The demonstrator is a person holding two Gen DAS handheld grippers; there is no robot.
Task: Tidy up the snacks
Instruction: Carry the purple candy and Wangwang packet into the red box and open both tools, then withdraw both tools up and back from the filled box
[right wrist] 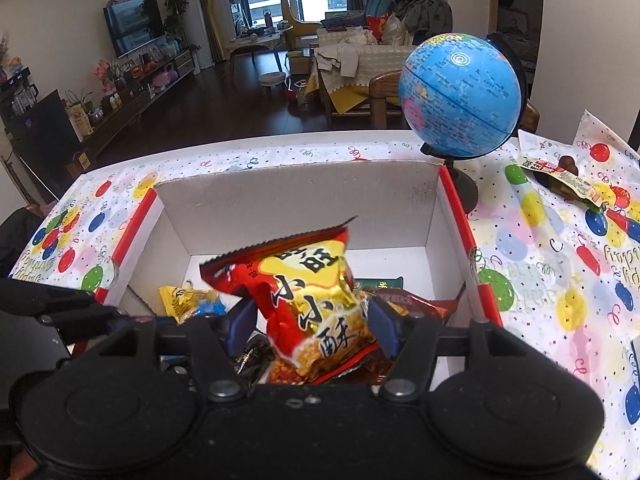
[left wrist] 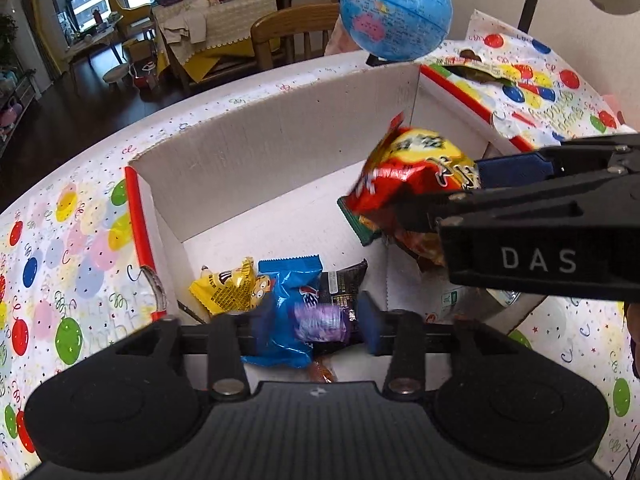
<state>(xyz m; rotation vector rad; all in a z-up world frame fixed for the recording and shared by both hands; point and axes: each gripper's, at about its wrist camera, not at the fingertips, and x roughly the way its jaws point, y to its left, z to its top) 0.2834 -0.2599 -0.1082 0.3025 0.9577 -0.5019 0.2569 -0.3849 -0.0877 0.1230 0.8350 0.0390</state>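
A white cardboard box with red edges stands on the balloon-print tablecloth and also shows in the right wrist view. My left gripper is over its near end, with a small purple packet between the blue pads, above a blue packet, a yellow M&M's packet and a dark packet. My right gripper is shut on a red and yellow snack bag and holds it above the box; the same bag shows in the left wrist view.
A blue globe on a black stand sits just behind the box's right corner. A dark snack packet lies on the tablecloth at the right. A green packet and a brown one lie in the box.
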